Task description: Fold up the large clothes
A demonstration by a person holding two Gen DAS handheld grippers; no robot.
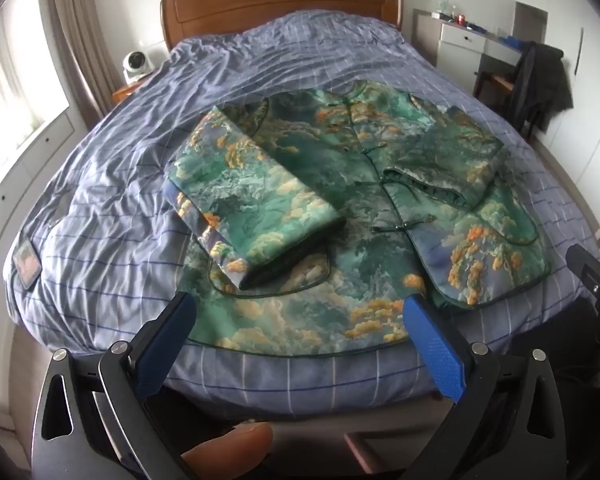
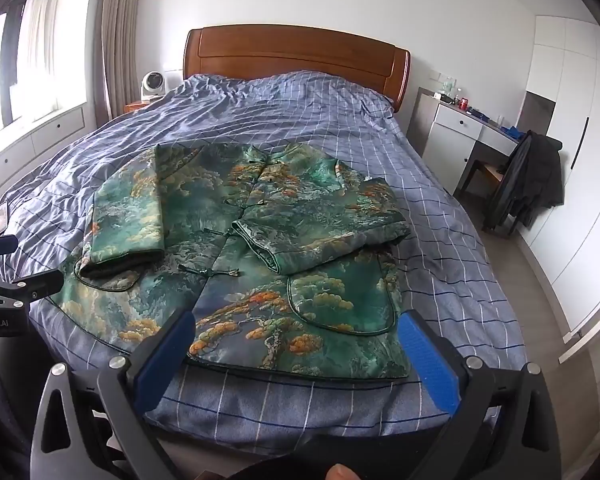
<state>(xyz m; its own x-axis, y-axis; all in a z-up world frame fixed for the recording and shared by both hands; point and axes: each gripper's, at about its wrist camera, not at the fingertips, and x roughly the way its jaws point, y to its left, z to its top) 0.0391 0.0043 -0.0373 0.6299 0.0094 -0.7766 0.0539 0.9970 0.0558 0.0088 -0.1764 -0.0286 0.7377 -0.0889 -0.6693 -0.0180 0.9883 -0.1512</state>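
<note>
A green padded jacket (image 1: 340, 216) (image 2: 260, 248) with an orange and blue landscape print lies front up on the bed, collar toward the headboard. Both sleeves are folded inward across the body: the left sleeve (image 1: 244, 200) (image 2: 128, 216) and the right sleeve (image 1: 444, 160) (image 2: 324, 232). My left gripper (image 1: 300, 312) hovers over the jacket's near hem, jaws wide open, nothing between them. My right gripper (image 2: 300, 332) hangs above the hem's right half, also open and holding nothing. The other gripper's black frame shows at the edge of each view (image 1: 596, 280) (image 2: 16, 292).
The bed (image 1: 112, 208) (image 2: 440, 216) has a crumpled blue checked cover and a wooden headboard (image 2: 296, 56). A small card-like patch (image 1: 27, 264) lies at its left edge. A white desk (image 2: 472, 128) and a chair draped with dark clothes (image 2: 532, 176) stand right; a white fan (image 2: 153, 84) left.
</note>
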